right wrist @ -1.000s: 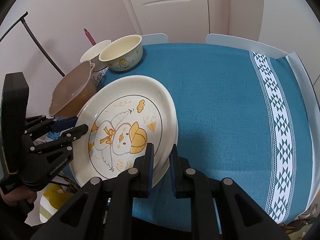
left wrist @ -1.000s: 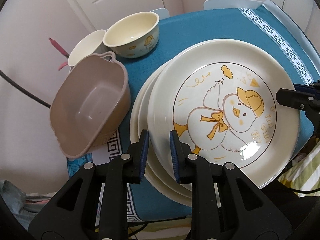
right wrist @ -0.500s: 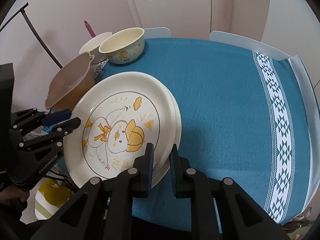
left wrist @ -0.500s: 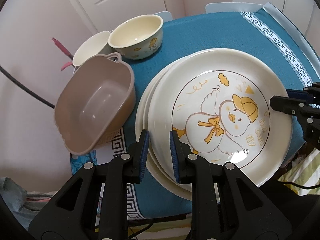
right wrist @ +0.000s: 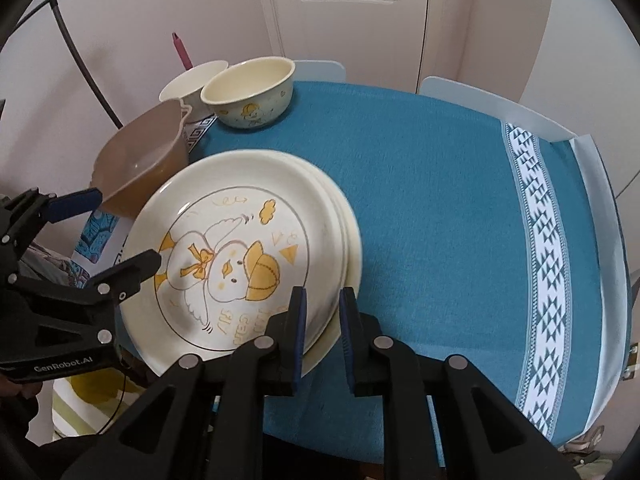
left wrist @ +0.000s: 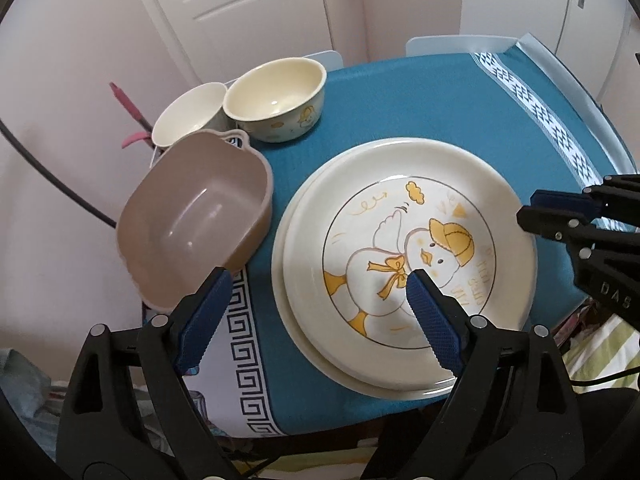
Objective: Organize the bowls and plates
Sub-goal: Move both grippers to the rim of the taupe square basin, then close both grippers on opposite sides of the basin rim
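Left wrist view: the left gripper (left wrist: 316, 280) has its jaws spread wide and grips nothing. One blue pad (left wrist: 202, 318) hangs by the near corner of the brown tub (left wrist: 196, 220); the other lies over the duck picture on the top plate (left wrist: 408, 256). The plates form a stack on the blue cloth (left wrist: 420, 100), the rims of lower plates peeking out at the left and near edges. The stack's near edge overhangs the table edge. The tub sits just left of the stack, tilted, with part of it past the cloth's patterned border. Behind it stand a white cup (left wrist: 188, 116) and a cream bowl (left wrist: 276, 98), side by side and touching or nearly so. The right gripper (left wrist: 532, 210) comes in from the right at the plate rim. A white door (left wrist: 240, 8) fills the background.

Right wrist view: the right gripper (right wrist: 322, 312) has its jaws close together around the near rim of the plates (right wrist: 248, 260); whether the pads press the rim, I cannot tell. The left gripper (right wrist: 116, 232) is at the far left, jaws wide, one finger over the plate's edge and the other by the tub (right wrist: 140, 172). The bowl (right wrist: 248, 92) and cup (right wrist: 192, 84) stand at the far corner, a pink stick (right wrist: 181, 50) behind them. The rest of the cloth (right wrist: 440, 200) stretches right to a white patterned band (right wrist: 548, 264)
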Demonstrator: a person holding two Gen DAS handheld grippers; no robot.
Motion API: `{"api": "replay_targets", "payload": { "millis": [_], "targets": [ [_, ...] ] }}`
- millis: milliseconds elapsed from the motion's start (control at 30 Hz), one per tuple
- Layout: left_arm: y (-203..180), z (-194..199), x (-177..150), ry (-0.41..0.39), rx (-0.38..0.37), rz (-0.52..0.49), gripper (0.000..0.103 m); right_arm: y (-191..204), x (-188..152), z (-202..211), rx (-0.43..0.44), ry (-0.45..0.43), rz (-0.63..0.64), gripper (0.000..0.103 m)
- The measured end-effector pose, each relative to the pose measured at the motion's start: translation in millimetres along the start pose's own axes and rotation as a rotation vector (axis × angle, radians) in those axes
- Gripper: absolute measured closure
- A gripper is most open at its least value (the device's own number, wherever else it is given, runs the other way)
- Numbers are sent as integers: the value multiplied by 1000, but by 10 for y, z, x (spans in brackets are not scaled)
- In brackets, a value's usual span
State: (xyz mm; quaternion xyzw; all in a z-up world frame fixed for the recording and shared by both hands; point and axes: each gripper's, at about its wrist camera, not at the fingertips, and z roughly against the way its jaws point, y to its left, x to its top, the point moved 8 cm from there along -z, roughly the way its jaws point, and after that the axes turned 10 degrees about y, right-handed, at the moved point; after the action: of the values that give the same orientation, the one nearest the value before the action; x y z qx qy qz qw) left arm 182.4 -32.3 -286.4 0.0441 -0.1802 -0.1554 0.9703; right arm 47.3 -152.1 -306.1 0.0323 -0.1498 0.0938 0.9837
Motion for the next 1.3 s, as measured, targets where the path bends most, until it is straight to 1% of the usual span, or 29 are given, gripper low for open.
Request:
{"api": "replay_targets", "payload": {
  "millis": [133,200,233,267,300,333,367,400,500,633,667,700,733,767,833,900,1000,1100,1200,1267,1300],
  "targets": [
    [99,199,46,-23,-12,59,15,-16,135,202,13,-26,36,88],
    [204,315,77,-39,-31,114,15,-10,201,267,32,-25,55,88],
    [255,372,89,-48,-40,141,15,-5,243,306,43,-27,66,81],
    [321,446,104,-60,-46,176,15,1,286,348,57,-35,78,65],
    [385,503,118,-69,-46,204,14,21,349,401,79,-47,95,53],
    [455,567,132,-80,-43,238,12,38,394,434,93,-54,109,27],
    [544,630,147,-92,-36,276,6,70,467,485,111,-69,135,9],
    [628,677,168,-104,-29,307,2,99,524,523,120,-81,155,6],
    [893,796,175,-132,-10,417,0,216,750,594,146,-99,235,1],
    [1245,774,88,-114,2,553,0,486,1062,614,229,-109,348,1],
    [1301,745,69,-101,-3,572,0,548,1117,582,217,-88,380,1],
    [1353,698,32,-73,-22,600,1,623,1163,528,191,-61,414,1],
    [1418,636,24,-57,-36,617,1,692,1213,489,174,-52,436,1],
    [1467,573,3,-42,-49,635,1,770,1269,470,187,-58,447,1],
    [1531,462,-24,-24,-65,660,1,930,1370,419,263,-58,443,1],
    [1560,328,-52,-9,-91,678,1,1051,1424,314,297,-44,441,1],
    [1593,120,-62,13,-143,701,1,1188,1488,38,269,14,447,1],
    [1644,-109,-110,44,-182,727,1,1308,1542,-240,282,83,441,1],
    [1704,-323,-150,73,-211,742,1,1397,1555,-517,271,145,448,1],
    [1750,-438,-166,83,-220,749,3,1453,1560,-617,277,158,449,1],
    [1771,-496,-173,88,-225,750,6,1486,1567,-663,278,162,451,1]
  ]
}}
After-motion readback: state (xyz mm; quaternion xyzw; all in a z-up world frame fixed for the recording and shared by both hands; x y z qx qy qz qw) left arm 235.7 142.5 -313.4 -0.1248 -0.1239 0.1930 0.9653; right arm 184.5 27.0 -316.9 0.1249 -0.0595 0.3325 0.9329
